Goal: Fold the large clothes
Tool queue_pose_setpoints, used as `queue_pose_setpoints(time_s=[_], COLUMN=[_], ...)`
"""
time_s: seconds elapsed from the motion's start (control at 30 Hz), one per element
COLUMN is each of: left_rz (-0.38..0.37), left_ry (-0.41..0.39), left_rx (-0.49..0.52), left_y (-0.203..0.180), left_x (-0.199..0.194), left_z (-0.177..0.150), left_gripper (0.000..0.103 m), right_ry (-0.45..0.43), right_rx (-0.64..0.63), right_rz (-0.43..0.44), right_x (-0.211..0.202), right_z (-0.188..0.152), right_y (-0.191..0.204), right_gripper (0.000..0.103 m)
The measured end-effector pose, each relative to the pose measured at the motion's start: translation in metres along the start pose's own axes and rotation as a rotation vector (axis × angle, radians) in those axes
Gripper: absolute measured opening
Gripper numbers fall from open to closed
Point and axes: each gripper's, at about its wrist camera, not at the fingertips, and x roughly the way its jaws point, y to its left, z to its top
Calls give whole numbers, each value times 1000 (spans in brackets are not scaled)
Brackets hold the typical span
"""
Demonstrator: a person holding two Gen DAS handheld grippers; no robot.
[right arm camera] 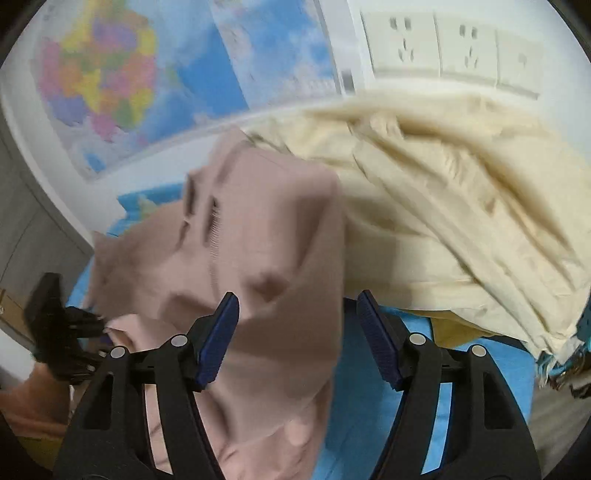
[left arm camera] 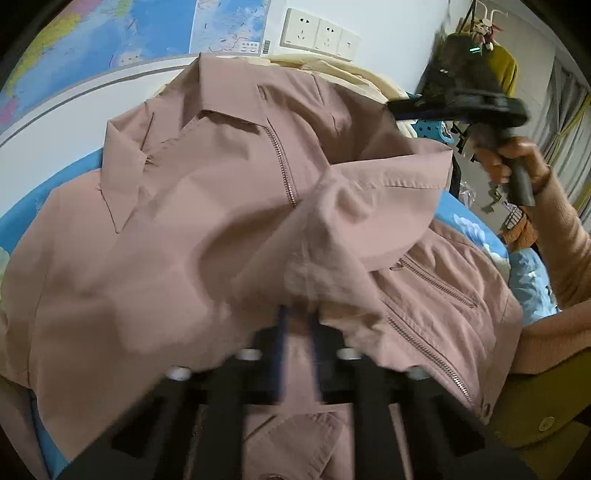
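Left wrist view: a map [left arm camera: 74,55] hangs on the wall at the far left, with a row of wall sockets [left arm camera: 319,35] to its right. A dusty-pink jacket [left arm camera: 184,206] lies spread, collar toward the wall, on a blue sheet [left arm camera: 22,221]. Its zipper [left arm camera: 282,166] runs down the centre. The left gripper [left arm camera: 299,314] sits at the lower centre with its fingers together, clamped on a bunched fold of the jacket. At the upper right, a hand [left arm camera: 517,158] holds the right gripper [left arm camera: 399,109] above the jacket's right edge.

Right wrist view: the left gripper [right arm camera: 92,321] is at the far left, at the jacket's [right arm camera: 266,258] edge. The right gripper [right arm camera: 295,314] has its fingers [right arm camera: 218,339] apart; the jacket's edge lies under the gap, not pressed by either pad. A cream cloth [right arm camera: 443,203] lies heaped to the right, just beside the jacket, below the wall sockets [right arm camera: 454,44].
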Motion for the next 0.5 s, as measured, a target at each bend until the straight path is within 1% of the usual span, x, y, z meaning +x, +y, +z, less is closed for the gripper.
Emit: queue_pose_setpoints(time_s=[0.03, 0.07, 0.1, 0.13, 0.17, 0.2, 0.23, 0.27, 0.3, 0.33, 0.37, 0.43, 0.47, 0.5], left_rz=[13, 37, 48, 65, 92, 135, 182, 246, 323, 376, 408, 339, 273, 214], left_ry=[-10, -28, -37, -43, -52, -64, -66, -56, -33, -16, -4, -30, -61, -91], left_rx=[2, 5, -3, -12, -23, -42, -58, -79, -110, -134, -164, -213, -213, -178], left_y=[1, 2, 6, 9, 14, 22, 30, 40, 52, 61, 72, 83, 82, 74], left_x=[-3, -10, -16, -23, -30, -39, -43, -46, -48, -48, -48, -52, -56, -59], left_z=[0, 1, 2, 1, 2, 2, 2, 2, 3, 3, 4, 4, 4, 3], left_gripper=[3, 2, 2, 2, 2, 2, 2, 2, 2, 2, 2, 5, 12, 30], right_ry=[24, 43, 65, 59, 23, -38, -87, -145, -181, -190, -183, -133, -104, -82], right_rx=[-1, 2, 10, 17, 17, 43, 76, 117, 150, 174, 194, 190, 213, 225], right_rz=[5, 27, 65, 84, 85, 103, 123, 122, 134, 156, 159, 90, 90, 91], right_x=[10, 18, 24, 24, 16, 2, -12, -25, -33, -33, -27, -9, 1, 7], right_z=[4, 5, 9, 16, 21, 29, 34, 40, 45, 46, 48, 51, 49, 47], right_y=[-2, -5, -6, -7, -7, -11, -17, -26, -35, -40, -44, -45, -49, -53], right_gripper=[48, 17, 1, 3, 3, 3, 2, 2, 3, 2, 2, 3, 3, 3])
